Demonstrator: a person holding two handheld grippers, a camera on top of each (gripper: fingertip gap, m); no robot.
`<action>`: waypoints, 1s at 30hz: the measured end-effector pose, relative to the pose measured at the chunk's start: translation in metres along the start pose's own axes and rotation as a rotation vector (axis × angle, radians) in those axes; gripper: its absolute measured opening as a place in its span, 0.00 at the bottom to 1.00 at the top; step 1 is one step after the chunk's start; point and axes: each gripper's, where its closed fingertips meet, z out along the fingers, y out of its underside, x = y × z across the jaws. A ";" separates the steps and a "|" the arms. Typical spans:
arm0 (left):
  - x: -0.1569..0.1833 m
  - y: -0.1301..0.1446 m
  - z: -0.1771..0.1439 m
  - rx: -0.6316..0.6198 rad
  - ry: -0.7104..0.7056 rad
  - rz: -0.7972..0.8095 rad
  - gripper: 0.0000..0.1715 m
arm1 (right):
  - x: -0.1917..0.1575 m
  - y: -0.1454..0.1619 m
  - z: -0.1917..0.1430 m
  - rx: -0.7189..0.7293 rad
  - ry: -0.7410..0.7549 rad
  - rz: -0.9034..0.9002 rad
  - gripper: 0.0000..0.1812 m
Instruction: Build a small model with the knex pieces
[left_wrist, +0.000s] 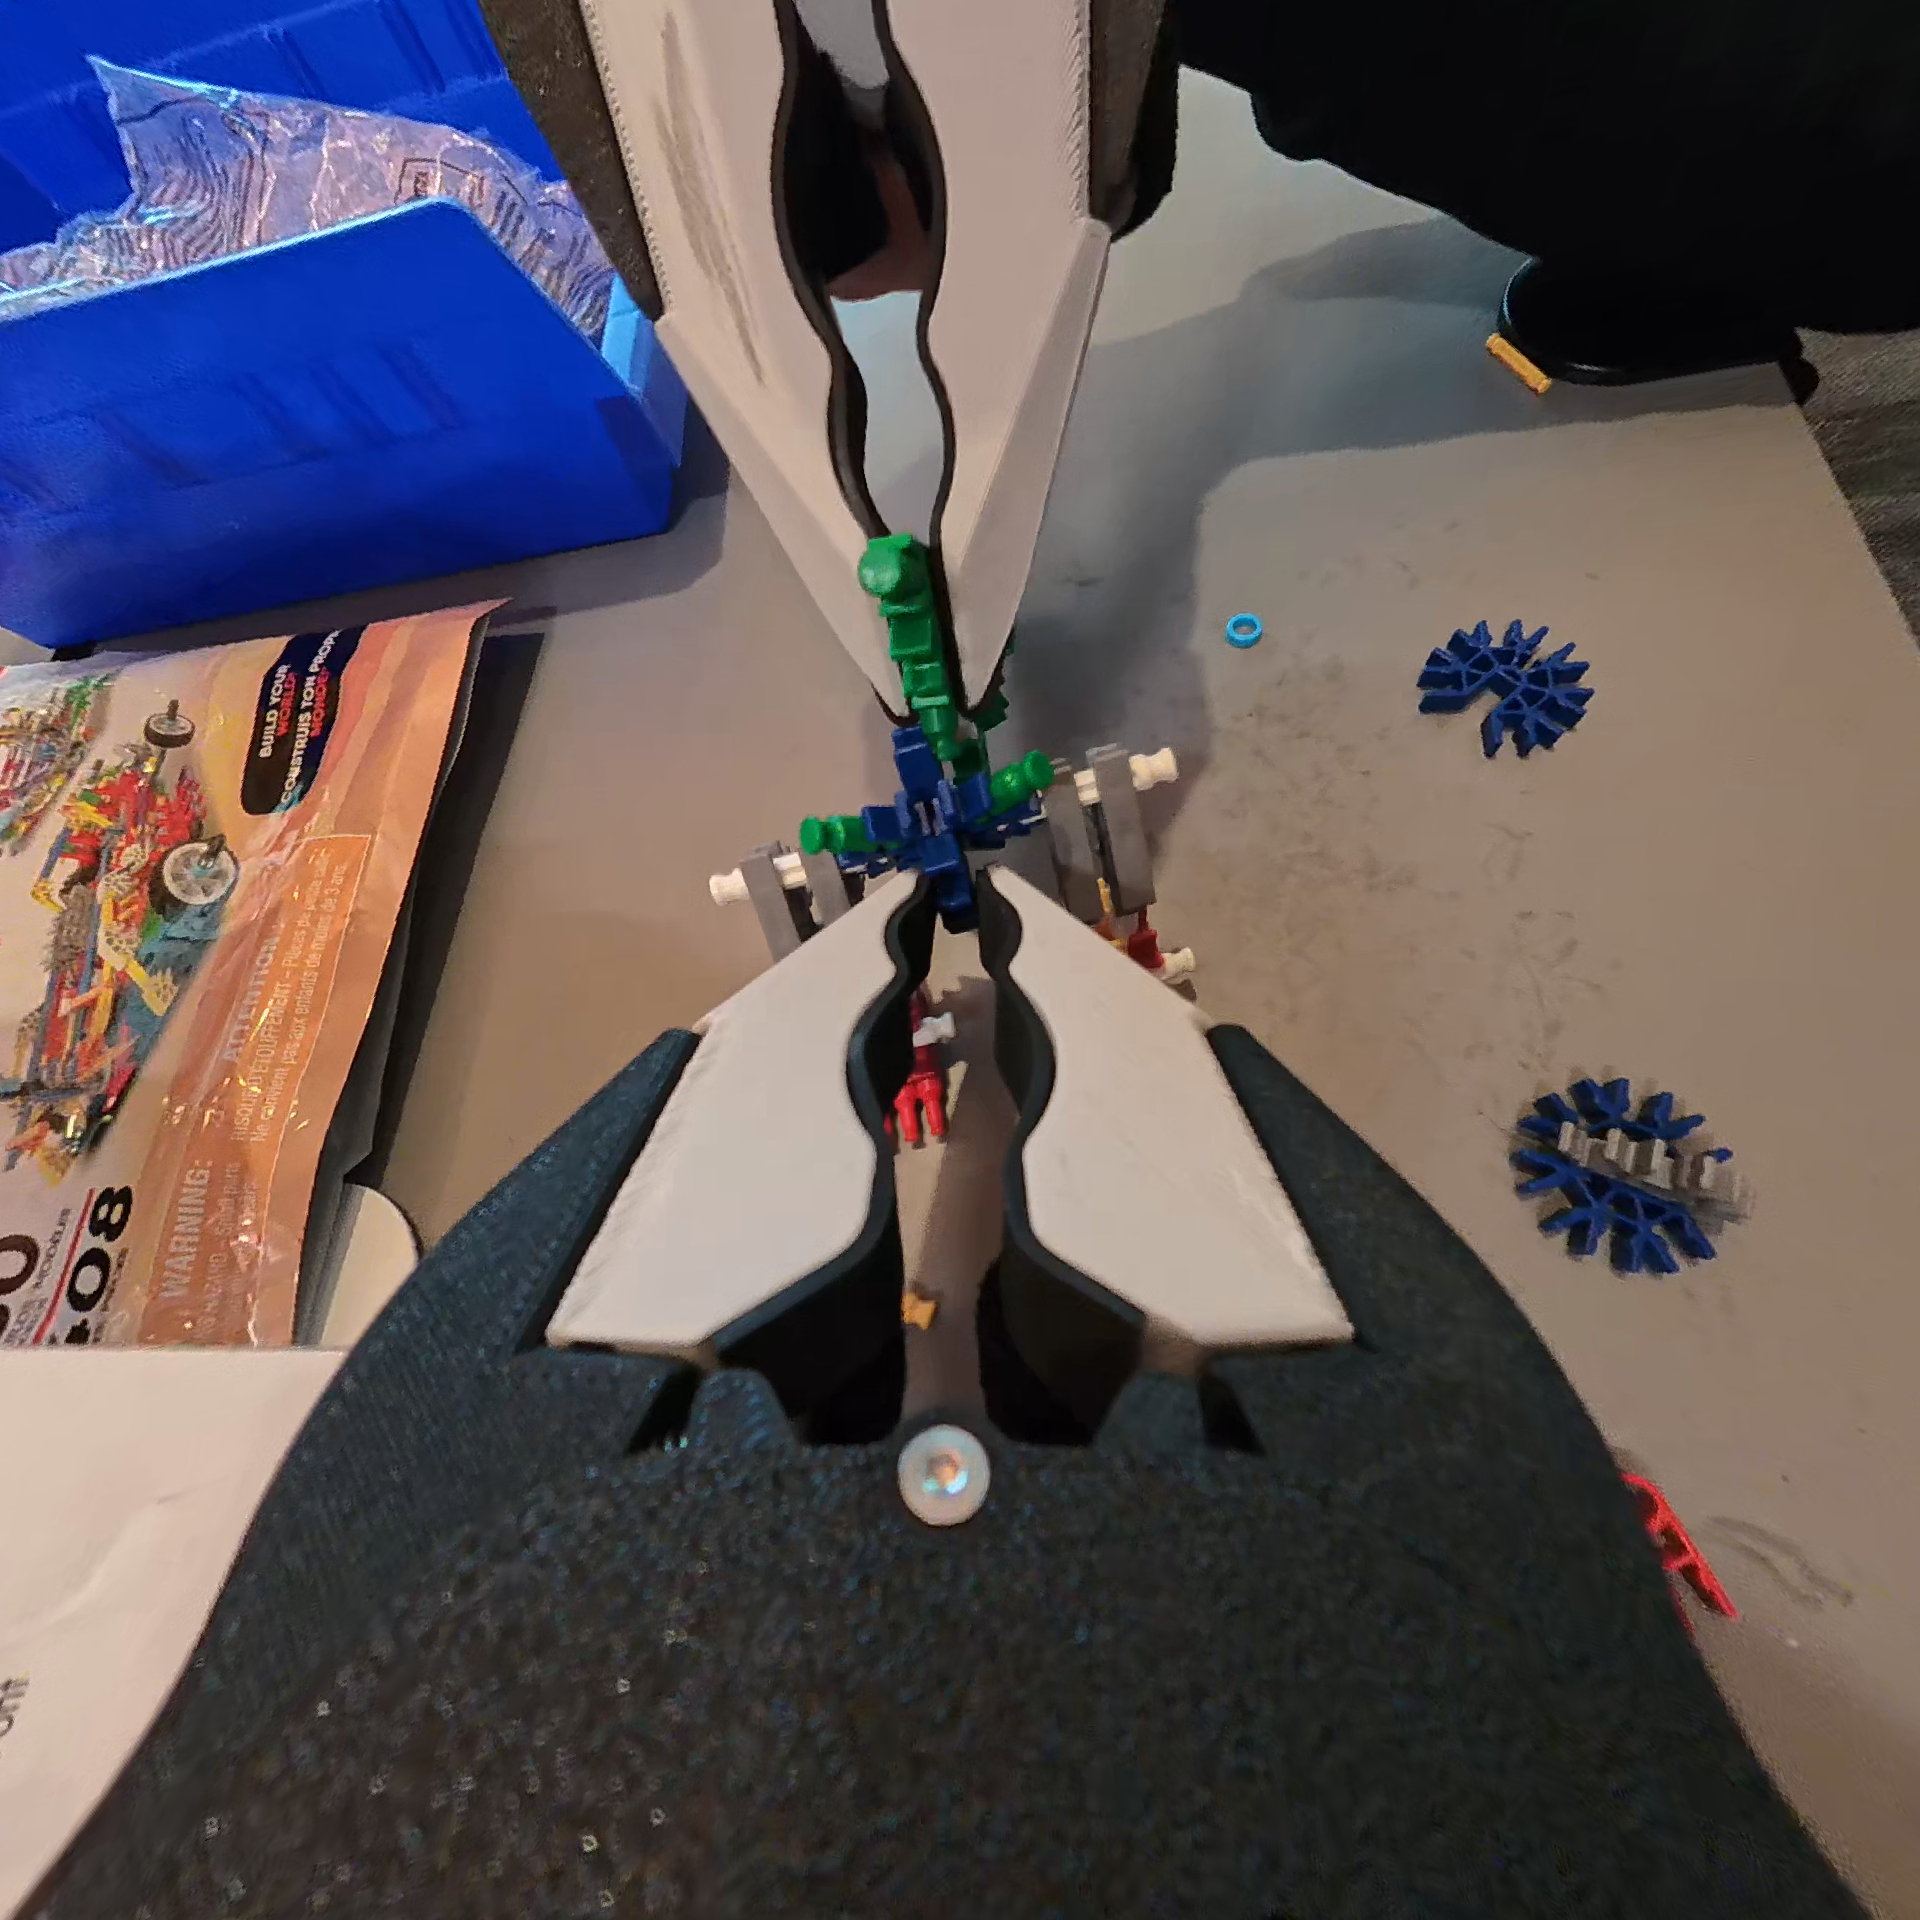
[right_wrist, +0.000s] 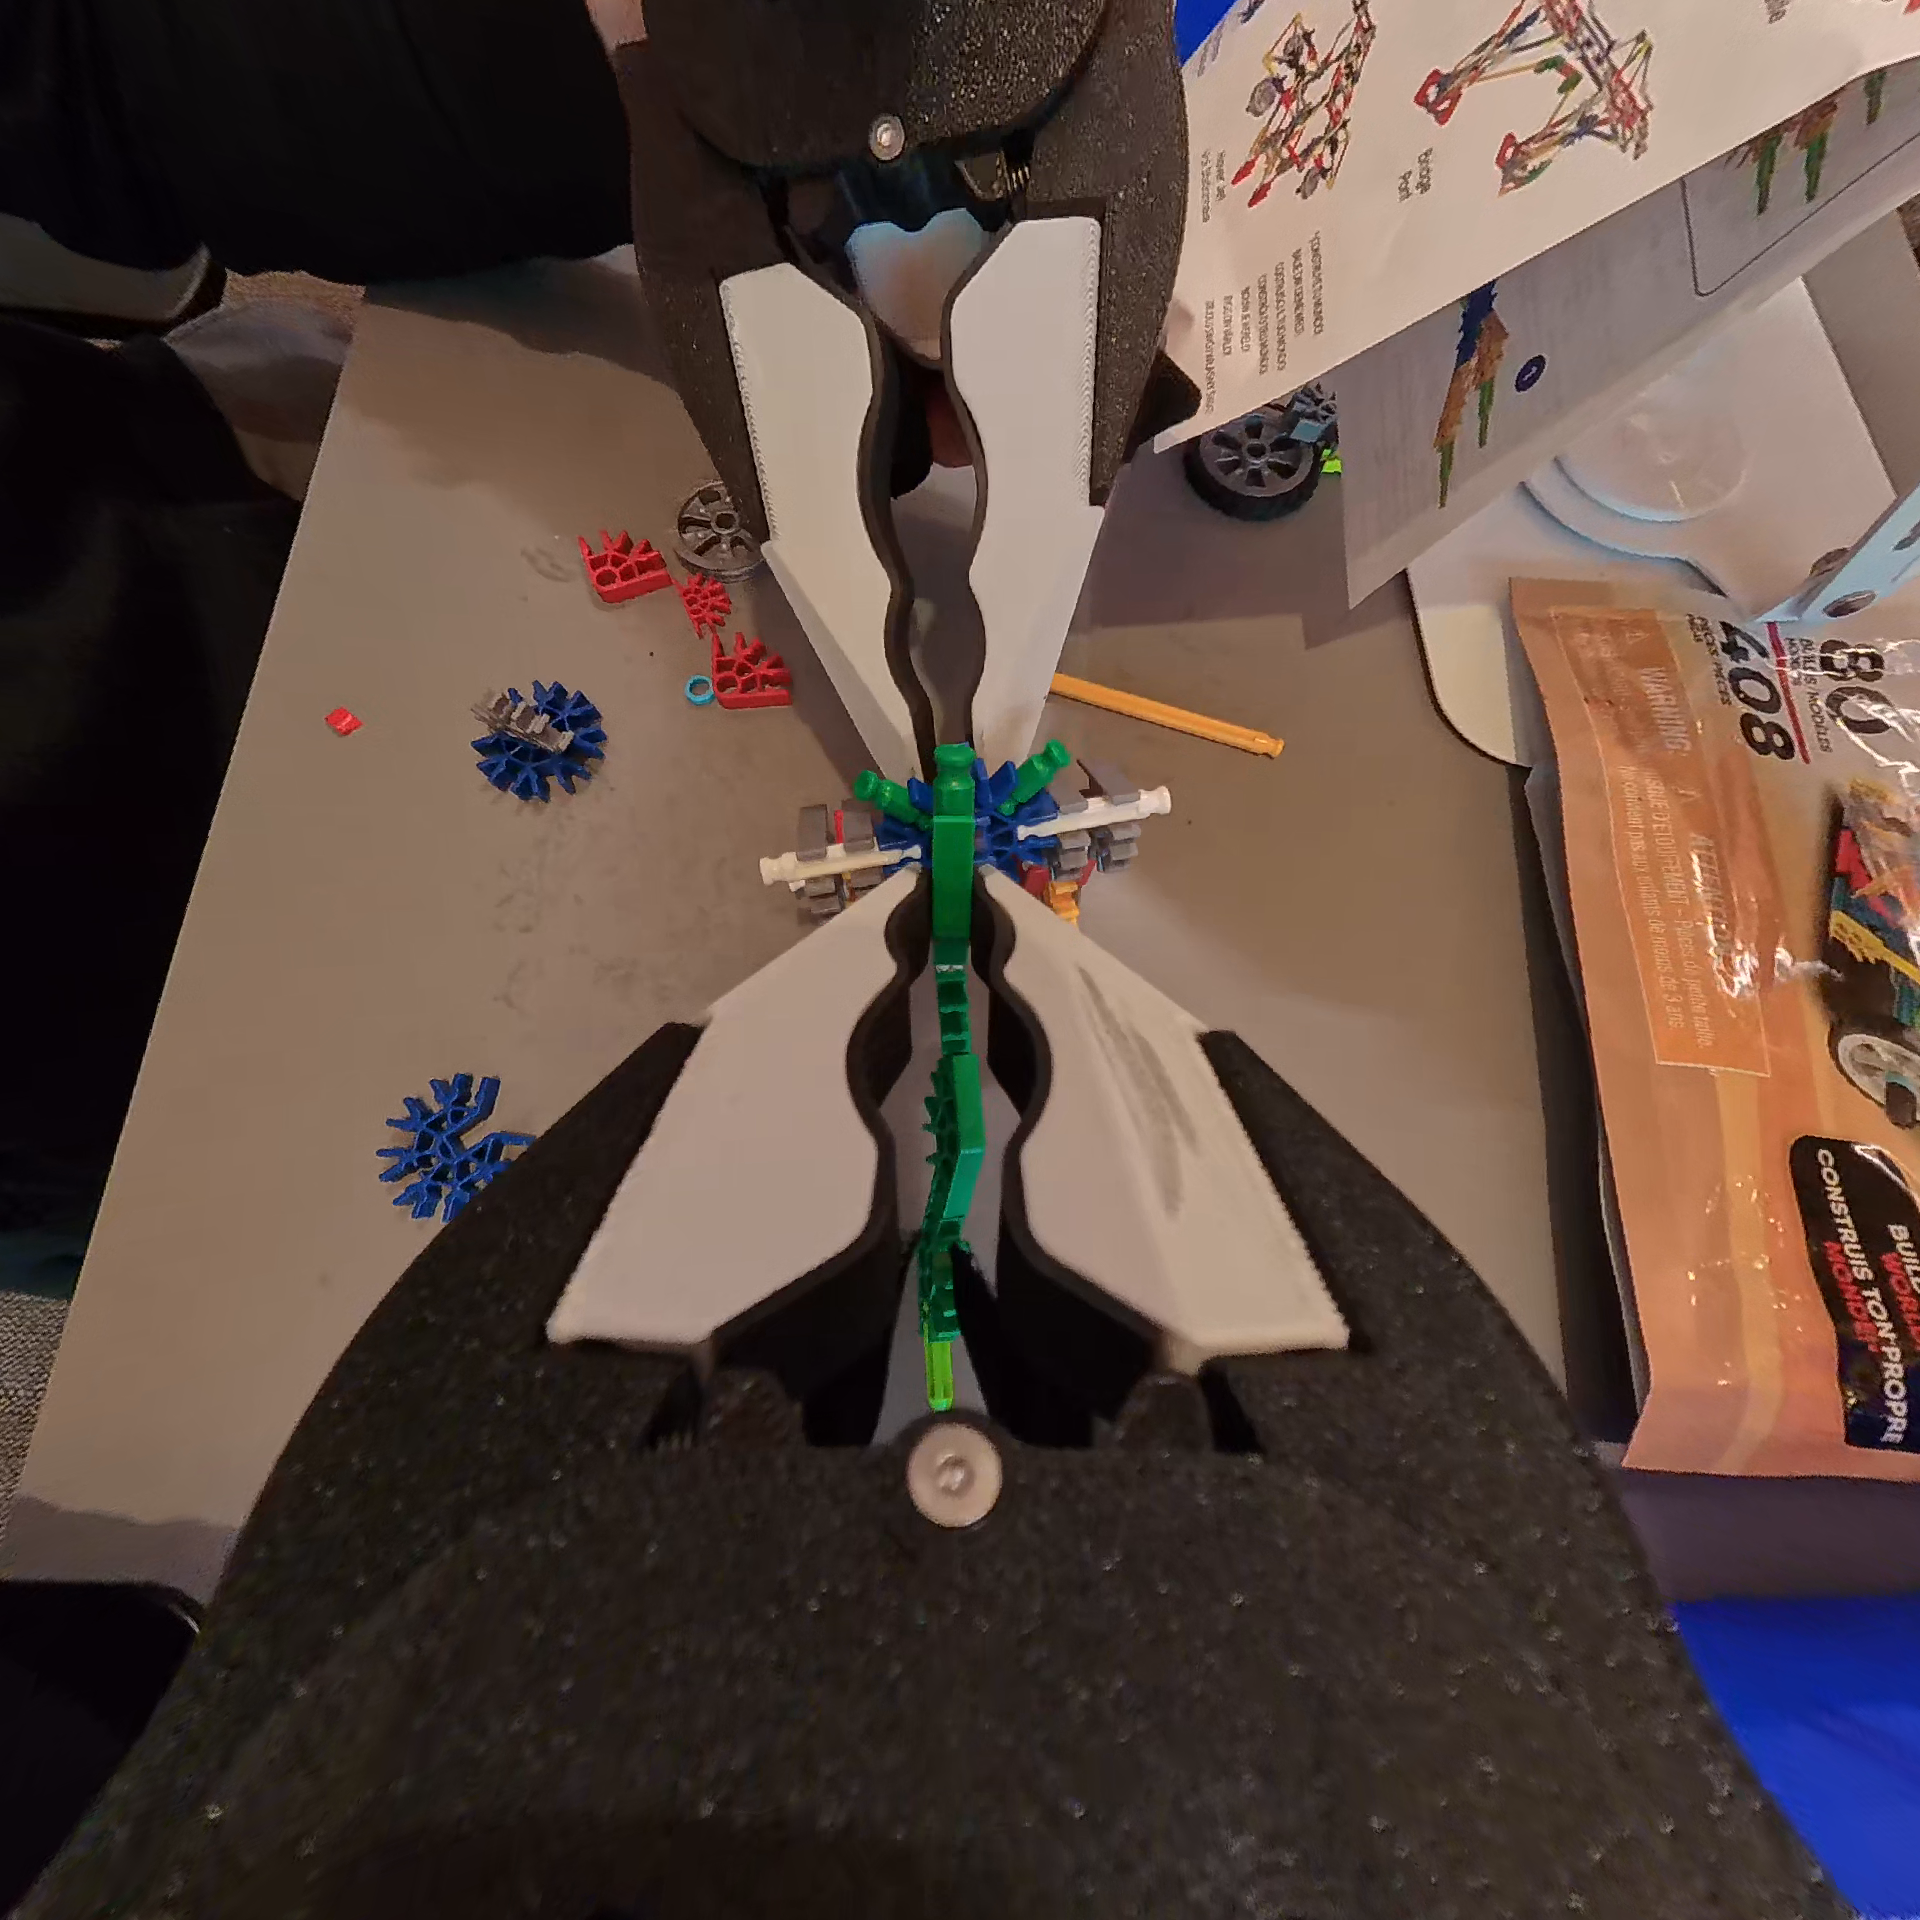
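A small toy assembly stands on the grey table (left_wrist: 1455, 935): a blue snowflake connector (left_wrist: 935, 821) with short green rods, white rods (left_wrist: 1148, 769) and grey connectors (left_wrist: 1117, 831) at its sides, and red parts below. My left gripper (left_wrist: 951, 899) is shut on the blue connector's near edge; it also shows from above in the right wrist view (right_wrist: 948, 727). My right gripper (right_wrist: 951, 894) is shut on a green rod (right_wrist: 951, 831) whose tip meets the blue connector (right_wrist: 997, 821). In the left wrist view the right gripper (left_wrist: 935, 696) comes down from the top with that green rod (left_wrist: 914, 644).
A blue bin (left_wrist: 312, 416) with a plastic bag stands at far left, and a printed toy-set bag (left_wrist: 208, 935) lies beside it. Loose blue connectors (left_wrist: 1507, 696) (left_wrist: 1621, 1174), a light-blue ring (left_wrist: 1240, 630), red connectors (right_wrist: 623, 566), a yellow rod (right_wrist: 1164, 712), a wheel (right_wrist: 1252, 473) and an instruction sheet (right_wrist: 1455, 156) lie around. Both grippers' tips are close together, under 4 cm apart. From either gripper's tips it is about 20 cm to the wheel (right_wrist: 1252, 473).
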 end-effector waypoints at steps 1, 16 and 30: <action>0.000 0.000 0.000 -0.009 -0.004 0.007 0.04 | 0.000 0.000 0.000 -0.001 0.000 0.001 0.03; -0.008 -0.011 -0.016 -0.036 -0.130 0.159 0.20 | 0.000 -0.005 0.000 0.016 -0.001 -0.007 0.03; -0.010 -0.018 -0.007 -0.085 -0.068 0.272 0.30 | 0.002 -0.001 -0.002 -0.001 0.003 0.005 0.03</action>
